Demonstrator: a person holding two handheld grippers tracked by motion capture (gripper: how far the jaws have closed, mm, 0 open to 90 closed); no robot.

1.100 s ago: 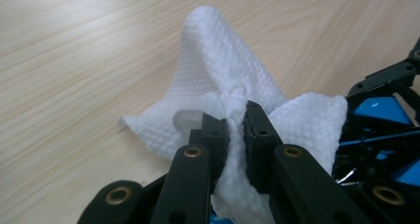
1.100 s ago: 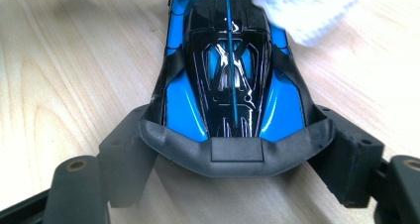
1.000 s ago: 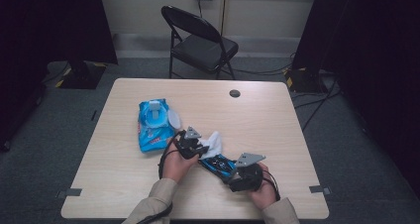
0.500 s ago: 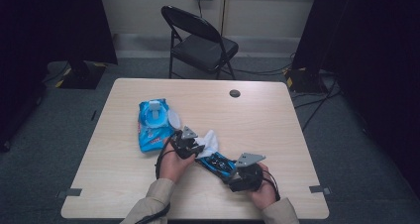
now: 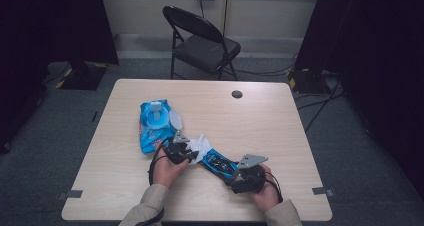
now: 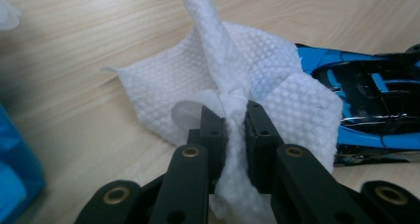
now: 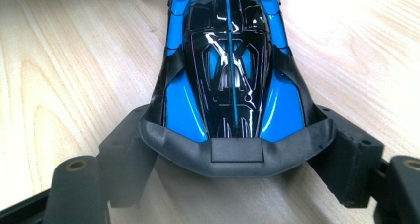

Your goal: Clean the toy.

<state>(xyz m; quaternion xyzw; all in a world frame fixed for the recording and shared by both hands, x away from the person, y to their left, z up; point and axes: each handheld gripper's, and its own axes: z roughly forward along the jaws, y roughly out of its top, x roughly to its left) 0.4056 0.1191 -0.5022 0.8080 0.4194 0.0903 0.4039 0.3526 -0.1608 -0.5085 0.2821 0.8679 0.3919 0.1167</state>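
A blue and black toy race car (image 5: 218,161) (image 7: 230,70) lies on the wooden table (image 5: 280,131). My right gripper (image 5: 235,173) (image 7: 233,149) is shut on its near end, one jaw against each side. A white textured wet wipe (image 5: 202,145) (image 6: 233,80) rests crumpled over the car's far end. My left gripper (image 5: 190,155) (image 6: 234,122) is shut on a bunched fold of that wipe. In the left gripper view the car (image 6: 376,105) lies to the right, partly under the wipe.
A blue pack of wet wipes (image 5: 156,123) with its lid flap open lies on the table left of the hands. A round black grommet (image 5: 237,94) sits near the table's far edge. A black folding chair (image 5: 202,43) stands behind the table.
My left gripper has moved a little to the right and down with the wipe, closer onto the car. The right gripper and the car have stayed put.
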